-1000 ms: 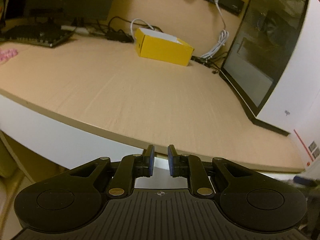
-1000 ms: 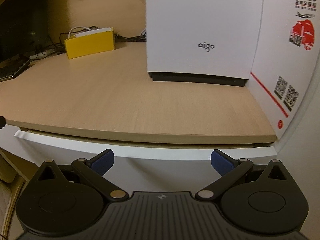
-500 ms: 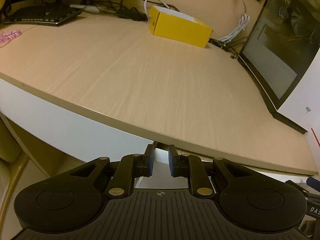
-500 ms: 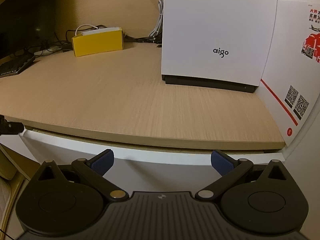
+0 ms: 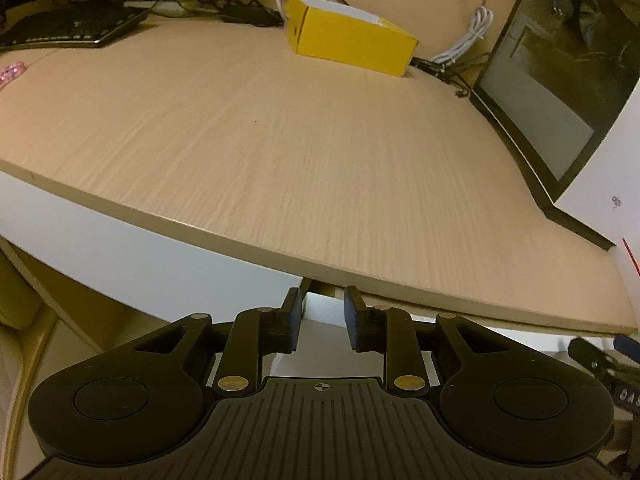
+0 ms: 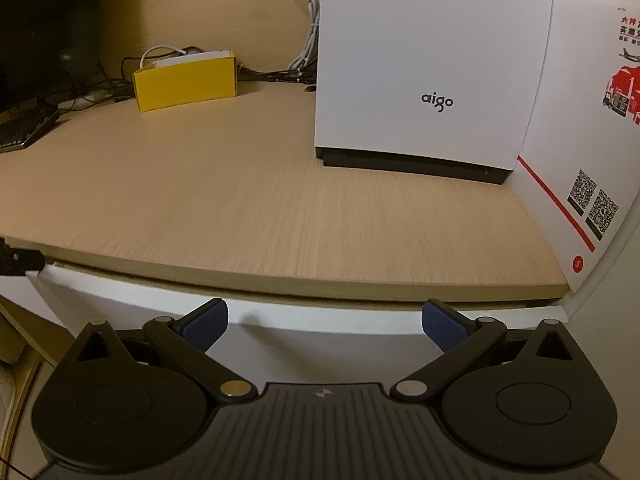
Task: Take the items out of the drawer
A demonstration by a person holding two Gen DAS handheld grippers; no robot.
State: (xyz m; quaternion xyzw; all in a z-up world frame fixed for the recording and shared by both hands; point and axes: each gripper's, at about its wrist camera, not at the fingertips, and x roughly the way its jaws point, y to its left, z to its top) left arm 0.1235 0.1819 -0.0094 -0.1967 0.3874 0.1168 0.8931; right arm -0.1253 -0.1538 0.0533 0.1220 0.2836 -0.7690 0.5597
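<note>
While the left tool [image 5: 320, 316] has just been opening on nothing, the right tool [image 6: 324, 322] stands wide apart before the white drawer [image 6: 320, 320] at lower centre.

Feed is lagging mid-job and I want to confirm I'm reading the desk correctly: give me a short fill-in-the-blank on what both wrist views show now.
1. The box lying on the desk near the cables is coloured ____.
2. The logo on the white computer case reads ____.
3. The right tool has its jaws wide ____.
4. The white drawer front sits just ____ the desk's front edge.

Missing words: yellow; aigo; open; below
</note>
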